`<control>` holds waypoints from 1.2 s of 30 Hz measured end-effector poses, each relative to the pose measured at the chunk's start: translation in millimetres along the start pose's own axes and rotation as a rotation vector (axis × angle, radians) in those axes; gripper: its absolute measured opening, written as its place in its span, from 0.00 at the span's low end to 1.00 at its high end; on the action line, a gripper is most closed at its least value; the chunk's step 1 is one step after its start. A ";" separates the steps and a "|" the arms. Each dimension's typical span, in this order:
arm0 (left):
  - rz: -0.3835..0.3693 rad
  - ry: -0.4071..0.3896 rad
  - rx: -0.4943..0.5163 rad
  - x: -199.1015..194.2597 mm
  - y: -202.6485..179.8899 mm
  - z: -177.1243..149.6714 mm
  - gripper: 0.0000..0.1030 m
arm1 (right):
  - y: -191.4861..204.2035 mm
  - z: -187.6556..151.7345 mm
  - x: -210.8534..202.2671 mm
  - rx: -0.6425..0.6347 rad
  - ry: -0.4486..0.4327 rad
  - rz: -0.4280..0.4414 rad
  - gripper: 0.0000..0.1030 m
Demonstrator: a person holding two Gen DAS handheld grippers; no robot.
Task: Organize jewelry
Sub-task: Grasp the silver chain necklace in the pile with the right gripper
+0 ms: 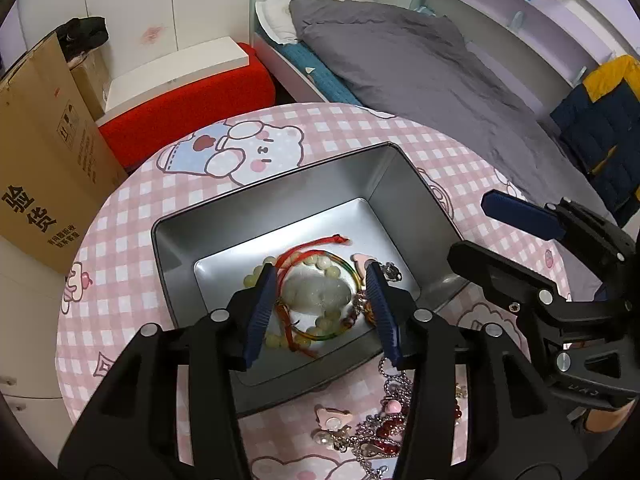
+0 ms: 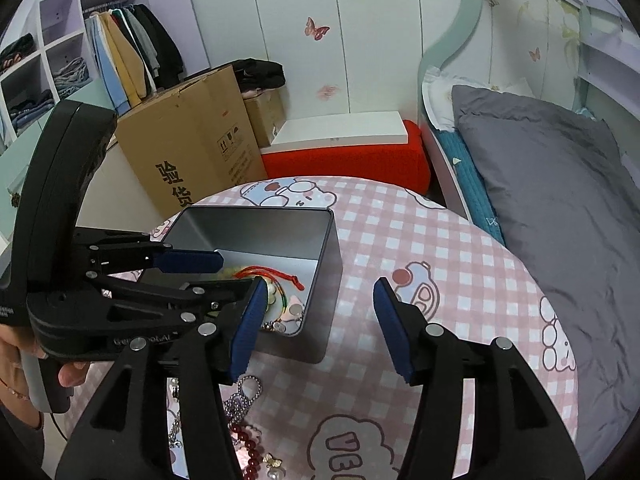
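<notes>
A big brown cardboard box (image 1: pixel 44 160) stands on the left, beside the round table (image 1: pixel 132 216) with its pink checked cloth and cartoon bears. Next to the box sits a red cushion seat (image 1: pixel 192 108) with a white board on top. In the middle of the table is a grey metal tin (image 1: pixel 188 236), open at the top. Inside the tin lie a bead bracelet of pale green beads (image 1: pixel 320 322), a red string (image 1: pixel 316 246), a thin rainbow bangle (image 1: pixel 352 276) and a pale smooth stone (image 1: pixel 318 296). The left gripper (image 1: pixel 322 312) hangs over the tin and points down into it. Its blue fingers (image 1: pixel 260 316) stand apart, one on each side of the stone and the bangle, and they do not squeeze anything. In front of the tin, on the cloth, lies a pile of jewelry (image 1: pixel 372 428) not in the tin: silver ball chains, dark red beads, a pink charm and a few pearls. To the right of the tin is the right gripper (image 2: pixel 320 332), held over the bare cloth just beside the tin's wall. Its fingers (image 2: pixel 394 336) are wide apart and there is nothing between them. Far on the right is a bed with a grey blanket (image 1: pixel 420 68), and a blue and yellow jacket (image 1: pixel 600 128) hangs at its edge.
</notes>
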State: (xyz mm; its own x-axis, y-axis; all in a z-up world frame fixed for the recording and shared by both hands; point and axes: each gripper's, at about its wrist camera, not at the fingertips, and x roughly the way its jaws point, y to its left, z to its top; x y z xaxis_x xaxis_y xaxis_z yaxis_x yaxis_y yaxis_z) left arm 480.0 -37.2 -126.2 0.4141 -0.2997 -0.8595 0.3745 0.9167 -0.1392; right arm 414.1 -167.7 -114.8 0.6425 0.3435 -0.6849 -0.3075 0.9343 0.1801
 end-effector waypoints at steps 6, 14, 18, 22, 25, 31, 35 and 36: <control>0.003 -0.071 -0.002 -26.0 -0.9 -8.3 0.46 | 1.2 -11.0 -16.3 0.011 -0.013 0.018 0.51; 0.040 -0.213 0.063 -85.9 -14.5 -56.4 0.47 | 11.9 -40.9 -45.5 -0.012 -0.020 0.048 0.51; 0.034 -0.219 0.083 -90.6 -19.7 -80.7 0.47 | 20.7 -62.7 -54.4 -0.042 -0.010 0.041 0.51; 0.052 -0.214 0.071 -88.4 -19.1 -107.4 0.49 | 37.8 -81.4 -53.0 -0.095 0.022 0.048 0.50; 0.043 -0.217 0.033 -89.4 -13.3 -122.7 0.51 | 56.4 -95.6 -47.1 -0.146 0.042 0.047 0.43; 0.049 -0.216 -0.028 -89.6 2.4 -148.1 0.55 | 81.4 -107.3 -28.8 -0.168 0.086 0.080 0.37; 0.054 -0.212 -0.045 -90.0 10.3 -156.0 0.57 | 84.3 -106.5 -14.4 -0.156 0.099 0.048 0.37; 0.051 -0.210 -0.049 -89.5 12.4 -157.8 0.57 | 82.8 -104.8 -11.4 -0.150 0.104 0.050 0.37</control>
State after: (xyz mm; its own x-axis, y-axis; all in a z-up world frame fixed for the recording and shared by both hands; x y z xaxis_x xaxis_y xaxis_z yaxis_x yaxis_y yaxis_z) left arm 316.6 42.6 -128.5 0.5970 -0.2966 -0.7454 0.3101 0.9422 -0.1266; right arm 307.7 -104.2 -166.1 0.5498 0.3706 -0.7486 -0.4435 0.8890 0.1144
